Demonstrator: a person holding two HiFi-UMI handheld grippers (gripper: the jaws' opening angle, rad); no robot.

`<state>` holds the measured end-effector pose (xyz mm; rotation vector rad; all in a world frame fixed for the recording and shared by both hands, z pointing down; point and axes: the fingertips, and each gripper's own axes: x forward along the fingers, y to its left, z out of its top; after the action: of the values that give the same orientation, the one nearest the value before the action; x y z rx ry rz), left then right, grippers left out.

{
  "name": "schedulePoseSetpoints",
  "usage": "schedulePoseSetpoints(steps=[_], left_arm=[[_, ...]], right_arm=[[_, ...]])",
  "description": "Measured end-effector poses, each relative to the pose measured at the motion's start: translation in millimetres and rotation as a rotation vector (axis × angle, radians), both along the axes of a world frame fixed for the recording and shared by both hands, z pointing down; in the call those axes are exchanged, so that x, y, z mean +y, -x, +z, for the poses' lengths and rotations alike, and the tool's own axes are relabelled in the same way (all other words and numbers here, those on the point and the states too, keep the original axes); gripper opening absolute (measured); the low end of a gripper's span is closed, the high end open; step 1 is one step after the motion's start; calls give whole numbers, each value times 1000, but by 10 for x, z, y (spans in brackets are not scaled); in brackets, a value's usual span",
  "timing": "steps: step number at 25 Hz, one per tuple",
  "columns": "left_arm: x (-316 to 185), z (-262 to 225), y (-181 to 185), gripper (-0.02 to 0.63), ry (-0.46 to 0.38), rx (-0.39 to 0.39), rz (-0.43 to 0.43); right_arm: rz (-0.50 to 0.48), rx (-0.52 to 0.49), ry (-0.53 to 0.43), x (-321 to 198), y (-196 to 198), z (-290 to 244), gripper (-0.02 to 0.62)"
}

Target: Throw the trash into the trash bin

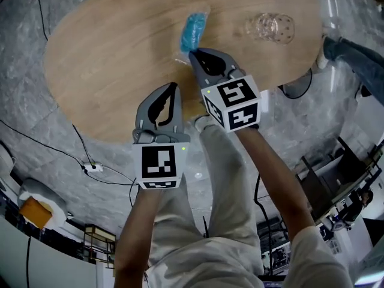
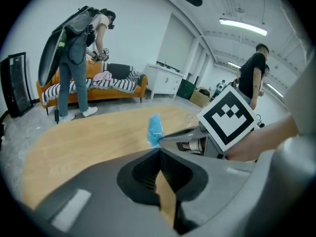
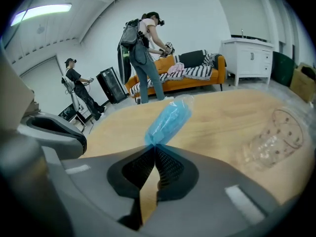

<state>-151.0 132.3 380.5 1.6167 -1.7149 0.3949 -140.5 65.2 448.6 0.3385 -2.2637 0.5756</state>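
A clear plastic wrapper with something blue inside, the blue wrapper [image 1: 193, 31], hangs over the oval wooden table [image 1: 108, 59]. My right gripper [image 1: 192, 54] is shut on its near end, and in the right gripper view the blue wrapper [image 3: 168, 122] sticks up from my right gripper's [image 3: 156, 147] meeting tips. My left gripper [image 1: 176, 86] is over the table's near edge, to the left of the right one, its jaws together with nothing in them. In the left gripper view my left gripper [image 2: 159, 152] is shut, with the blue wrapper [image 2: 155, 128] and the right gripper beyond it. No trash bin shows.
A clear plastic cup [image 1: 271, 27] lies on its side on the table at the right, also in view as the clear cup [image 3: 274, 137]. Cables [image 1: 90, 167] run over the grey floor. Persons stand near an orange sofa [image 3: 182, 78] in the background.
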Motion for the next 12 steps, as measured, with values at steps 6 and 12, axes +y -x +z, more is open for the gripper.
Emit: schedulePoseSetpoints(steps=[6,12], left_arm=[[-277,-14,-639,0,-4,5,112],[-539,-65,-1306,0,-14,7,242]], right_arm=[[92,-14,-6,-215,-706,-92,32],[194,-15,-10,-360,-1482,-145,32]])
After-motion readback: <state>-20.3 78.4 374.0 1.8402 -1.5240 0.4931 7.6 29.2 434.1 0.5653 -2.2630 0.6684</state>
